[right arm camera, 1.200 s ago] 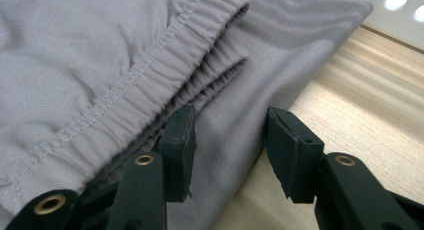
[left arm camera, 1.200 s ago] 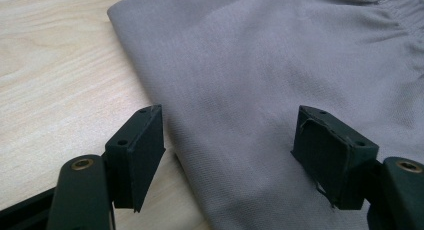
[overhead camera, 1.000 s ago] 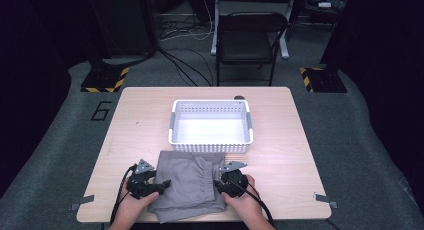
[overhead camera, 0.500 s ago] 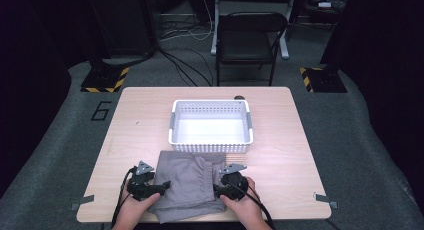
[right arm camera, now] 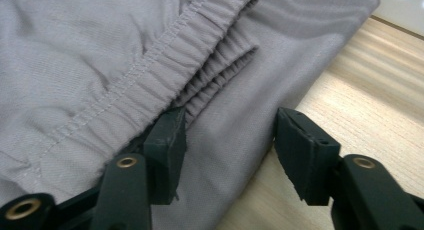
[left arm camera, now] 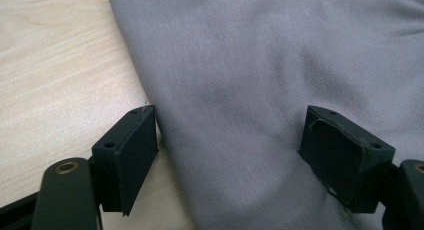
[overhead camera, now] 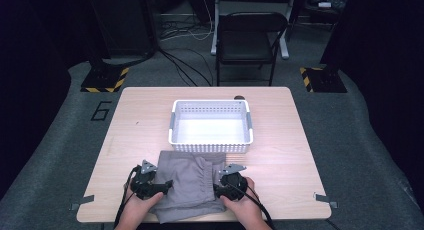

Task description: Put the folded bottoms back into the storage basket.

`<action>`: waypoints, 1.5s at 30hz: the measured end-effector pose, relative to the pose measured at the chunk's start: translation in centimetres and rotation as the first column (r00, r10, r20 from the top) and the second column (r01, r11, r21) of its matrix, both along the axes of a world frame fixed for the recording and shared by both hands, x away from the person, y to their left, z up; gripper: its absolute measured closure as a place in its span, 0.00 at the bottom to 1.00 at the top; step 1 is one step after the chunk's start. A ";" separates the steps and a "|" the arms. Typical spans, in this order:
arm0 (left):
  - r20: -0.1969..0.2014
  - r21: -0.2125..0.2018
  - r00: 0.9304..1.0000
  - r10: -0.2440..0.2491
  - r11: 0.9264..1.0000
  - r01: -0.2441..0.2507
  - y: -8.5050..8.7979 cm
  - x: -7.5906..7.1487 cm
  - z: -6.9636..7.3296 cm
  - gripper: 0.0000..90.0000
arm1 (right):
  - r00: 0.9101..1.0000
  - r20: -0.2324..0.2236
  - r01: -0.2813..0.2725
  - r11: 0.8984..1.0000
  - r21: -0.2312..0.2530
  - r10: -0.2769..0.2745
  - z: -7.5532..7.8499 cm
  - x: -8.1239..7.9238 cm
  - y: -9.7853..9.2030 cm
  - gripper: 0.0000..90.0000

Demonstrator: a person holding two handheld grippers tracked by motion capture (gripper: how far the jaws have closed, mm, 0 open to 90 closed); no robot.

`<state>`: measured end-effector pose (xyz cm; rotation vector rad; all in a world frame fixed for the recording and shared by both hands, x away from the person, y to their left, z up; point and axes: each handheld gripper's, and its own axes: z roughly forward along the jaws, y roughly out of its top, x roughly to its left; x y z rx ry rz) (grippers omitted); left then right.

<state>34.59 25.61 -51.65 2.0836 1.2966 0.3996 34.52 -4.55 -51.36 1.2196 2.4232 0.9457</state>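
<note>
grey folded shorts (overhead camera: 187, 184) with elastic waistband lying on worktop (overhead camera: 145, 120) before white basket (overhead camera: 210, 126). left gripper (left arm camera: 227, 150), right gripper (right arm camera: 227, 150) flanking cloth edges, jaws gaping, right's just closing, gripping nothing.

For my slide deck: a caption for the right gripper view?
Open right tool straddling the edge of folded grey shorts on a wooden table.

A folded grey fabric garment with an elastic gathered waistband (overhead camera: 189, 186) lies flat on the near part of the table, just beside the basket's near wall, its waistband edge doubled over
</note>
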 end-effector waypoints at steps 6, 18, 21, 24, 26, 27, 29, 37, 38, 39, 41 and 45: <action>0.001 -0.048 1.000 -0.020 0.999 0.020 -0.4 -0.4 0.2 0.48 | 1.000 0.002 -0.024 1.000 0.010 0.024 0.0 -0.2 0.1 0.65; 0.022 -0.047 0.995 -0.099 0.994 0.100 -1.0 -0.8 0.4 0.83 | 0.997 -0.002 -0.072 0.997 0.037 0.072 0.1 -0.1 0.0 0.92; 0.034 -0.035 0.994 -0.105 0.994 0.106 -1.1 -0.8 0.4 0.86 | 0.997 -0.005 -0.075 0.997 0.032 0.075 0.1 -0.1 0.0 0.93; 0.037 -0.031 0.993 -0.108 0.994 0.109 -1.1 -0.8 0.5 0.87 | 0.997 -0.012 -0.075 0.997 0.036 0.075 0.2 -0.1 -0.2 0.94; 0.038 -0.037 0.994 -0.101 0.994 0.102 -1.0 -0.8 0.6 0.88 | 0.998 -0.013 -0.067 0.997 0.042 0.068 0.2 -0.1 -0.1 0.94; 0.038 -0.037 0.994 -0.101 0.994 0.102 -1.0 -0.8 0.6 0.88 | 0.998 -0.024 -0.053 0.997 0.047 0.054 0.3 -0.3 -0.1 0.94; 0.035 -0.046 0.995 -0.097 0.994 0.099 -0.8 -0.8 1.0 0.88 | 0.998 -0.017 -0.064 0.997 0.045 0.065 0.4 -0.3 -0.2 0.94; 0.070 -0.085 0.993 -0.093 0.992 0.099 -0.6 -1.3 2.1 0.89 | 0.997 0.001 -0.075 0.996 0.051 0.075 1.2 -0.5 -0.5 0.94; 0.069 -0.080 0.993 -0.093 0.992 0.098 -0.5 -1.4 2.3 0.89 | 0.998 0.002 -0.069 0.996 0.061 0.069 1.3 -0.6 -0.5 0.94; 0.073 -0.087 0.993 -0.091 0.991 0.097 -0.5 -1.4 2.5 0.89 | 0.998 -0.006 -0.065 0.996 0.068 0.066 1.4 -0.7 -0.5 0.94; 0.076 -0.089 0.993 -0.089 0.991 0.096 -0.5 -1.5 2.6 0.89 | 0.997 0.009 -0.083 0.994 0.067 0.082 1.5 -0.6 -0.6 0.94; 0.073 -0.111 0.993 -0.092 0.989 0.099 -0.3 -1.5 3.0 0.89 | 0.997 0.008 -0.075 0.994 0.084 0.074 2.1 -0.9 -0.7 0.94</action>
